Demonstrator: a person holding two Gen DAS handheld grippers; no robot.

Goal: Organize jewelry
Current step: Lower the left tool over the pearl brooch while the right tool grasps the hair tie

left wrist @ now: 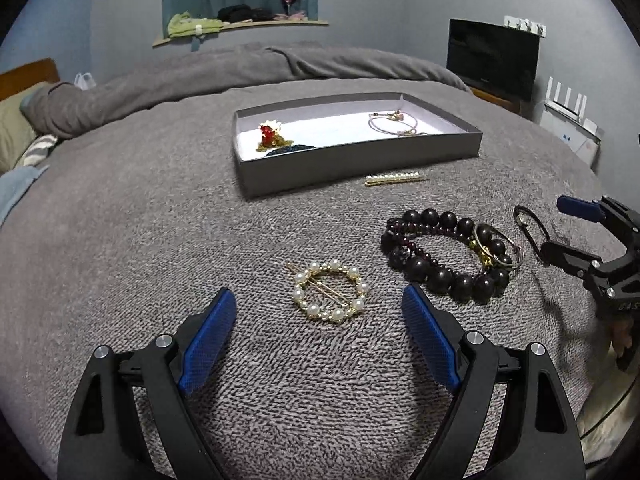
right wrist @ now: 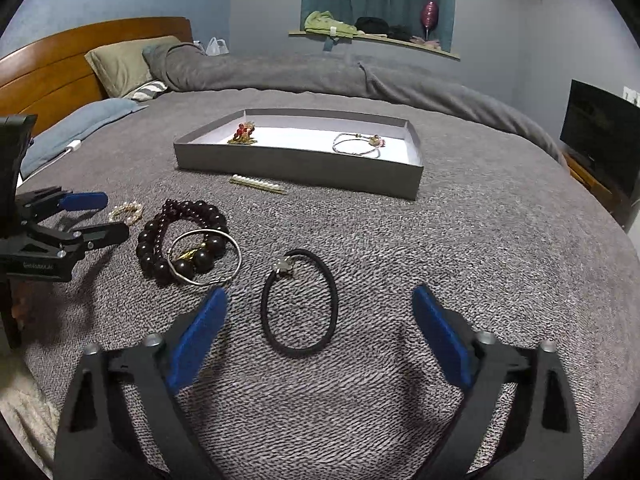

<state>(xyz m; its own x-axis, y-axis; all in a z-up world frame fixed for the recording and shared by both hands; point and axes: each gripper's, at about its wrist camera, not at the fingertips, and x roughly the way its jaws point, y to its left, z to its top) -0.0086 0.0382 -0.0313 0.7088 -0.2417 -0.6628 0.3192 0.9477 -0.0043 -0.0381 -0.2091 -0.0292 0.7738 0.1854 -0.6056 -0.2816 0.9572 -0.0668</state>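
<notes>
Left wrist view: your left gripper [left wrist: 318, 300] spread wide, pearl ring clip [left wrist: 330, 295] at 12 o'clock, framed for pickup. Right gripper [right wrist: 320, 300] likewise released, straddling black hair tie [right wrist: 299, 302]; tray [right wrist: 300, 166] beyond.

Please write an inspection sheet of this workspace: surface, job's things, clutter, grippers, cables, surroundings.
Surface: grey knitted blanket over a bed.
Job's things: shallow grey cardboard tray holding a red-and-gold brooch and thin pink cord bracelets. On the blanket: straight pearl hair clip, round pearl hair clip, dark wooden bead bracelets with a thin silver bangle lying on them, black elastic hair tie.
Clutter: nothing seen.
Grippers: left gripper open before the round clip; right gripper open around the hair tie; neither holds anything.
Cables: white cable beside the pillows.
Surroundings: wooden headboard, dark television screen, window shelf with clothes.
</notes>
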